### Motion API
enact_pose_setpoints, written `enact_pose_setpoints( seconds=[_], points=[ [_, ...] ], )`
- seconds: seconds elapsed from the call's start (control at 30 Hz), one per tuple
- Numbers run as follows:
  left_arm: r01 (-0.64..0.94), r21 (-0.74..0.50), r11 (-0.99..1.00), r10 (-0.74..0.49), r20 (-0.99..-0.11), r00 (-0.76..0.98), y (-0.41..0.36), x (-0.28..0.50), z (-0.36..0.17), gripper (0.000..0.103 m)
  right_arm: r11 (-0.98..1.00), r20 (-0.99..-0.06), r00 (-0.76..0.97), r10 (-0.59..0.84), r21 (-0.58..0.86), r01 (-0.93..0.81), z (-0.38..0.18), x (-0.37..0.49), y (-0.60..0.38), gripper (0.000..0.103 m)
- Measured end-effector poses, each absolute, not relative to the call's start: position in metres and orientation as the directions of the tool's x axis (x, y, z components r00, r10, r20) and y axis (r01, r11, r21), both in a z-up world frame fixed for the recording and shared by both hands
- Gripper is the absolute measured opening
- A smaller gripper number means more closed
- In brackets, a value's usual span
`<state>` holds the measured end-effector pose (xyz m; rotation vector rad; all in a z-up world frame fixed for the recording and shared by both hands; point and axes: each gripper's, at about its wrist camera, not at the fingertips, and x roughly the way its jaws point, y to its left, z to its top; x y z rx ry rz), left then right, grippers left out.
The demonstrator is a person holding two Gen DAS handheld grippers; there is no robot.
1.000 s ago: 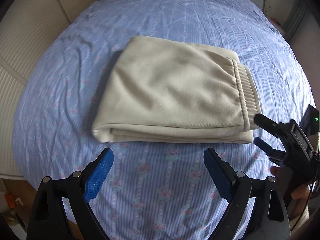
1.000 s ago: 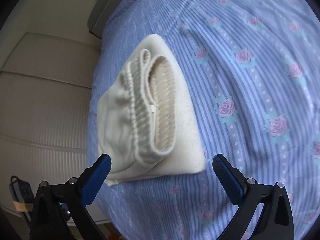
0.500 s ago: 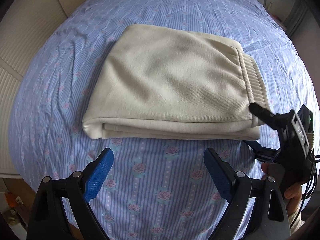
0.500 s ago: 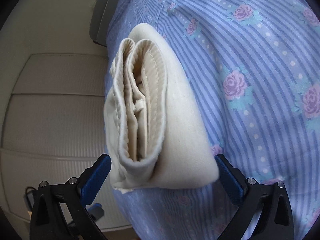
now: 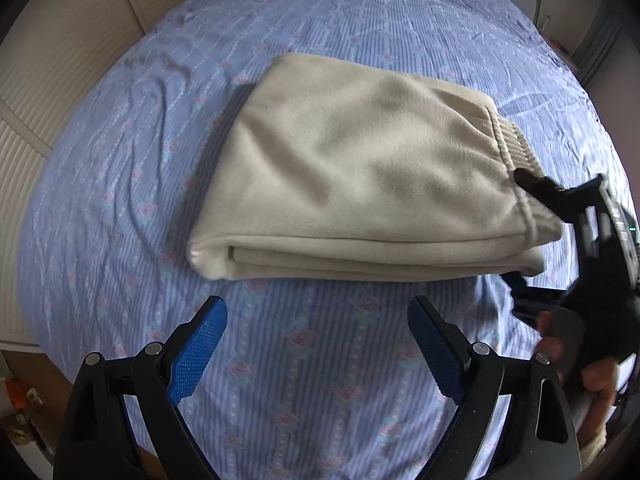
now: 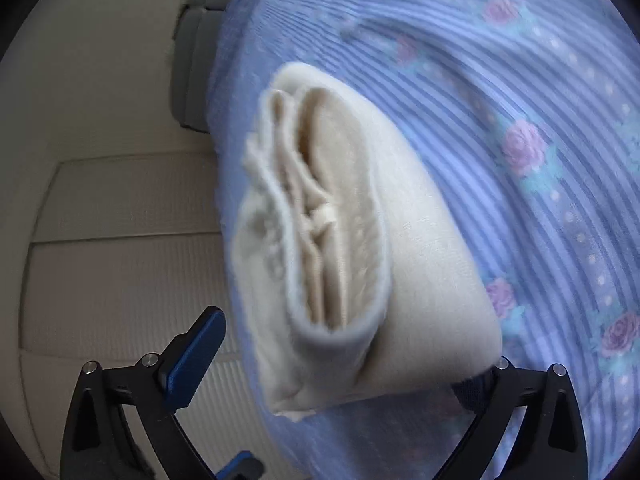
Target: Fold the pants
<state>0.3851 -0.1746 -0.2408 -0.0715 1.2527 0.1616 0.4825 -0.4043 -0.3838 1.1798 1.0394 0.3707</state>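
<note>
Two grippers: both in view, jaws spread on each
Pants (image 5: 360, 184): cream fleece, folded into a thick flat bundle, lying on the bed sheet (image 5: 120, 168) near the middle of the mattress
Pants, near edge: stacked layers face the left wrist camera; the rounded fold is at the left end
Waistband (image 5: 516, 148): ribbed elastic at the bundle's right end
Left gripper (image 5: 316, 344): fingers wide apart, holding nothing, hanging over bare sheet just short of the bundle's near edge
Left pads (image 5: 198, 350): blue, textured, clear of the cloth
Right gripper (image 6: 340, 356): jaws spread around the waistband end of the pants (image 6: 360, 240), not yet pinched shut
Right fingers (image 6: 192, 360): one blue pad stands free of the cloth; the other is mostly hidden under the bundle's corner, contact unclear
Right gripper from the left camera (image 5: 524, 236): one black finger over the waistband, the other low beside the bundle
Bed sheet pattern (image 6: 540, 160): blue stripes with pink roses
Sharpness: right wrist view blurred
</note>
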Motion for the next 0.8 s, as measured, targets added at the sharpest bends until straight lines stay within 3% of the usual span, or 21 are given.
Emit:
enact_pose_setpoints(
  seconds=[0.1,0.2,0.33,0.57,0.8],
  points=[
    [-0.172,0.023,0.985,0.076,-0.949,0.306,-0.158,0.388,-0.242,0.092,0.469,-0.562,0.498,0.661,0.827,0.310,-0.389,0.488,-0.393,0.099],
    [-0.220,-0.016,0.975,0.052,-0.952,0.300,-0.132,0.392,-0.243,0.092,0.434,-0.588,0.510,0.628,0.809,0.397,-0.403,0.492,-0.393,0.087],
    [-0.243,-0.090,0.966,-0.014,-0.955,0.297,-0.099,0.402,-0.248,0.092,0.359,-0.576,0.546,0.608,0.813,0.458,-0.410,0.492,-0.403,0.083],
    [-0.237,-0.202,0.950,-0.125,-0.944,0.305,-0.040,0.435,-0.265,0.092,0.462,-0.680,0.532,0.505,0.733,0.498,-0.394,0.491,-0.388,0.070],
    [-0.081,-0.276,0.958,-0.236,-0.916,0.324,-0.033,0.496,-0.282,0.092,0.511,-0.734,0.512,0.446,0.679,0.527,-0.381,0.489,-0.392,0.066]
  ],
)
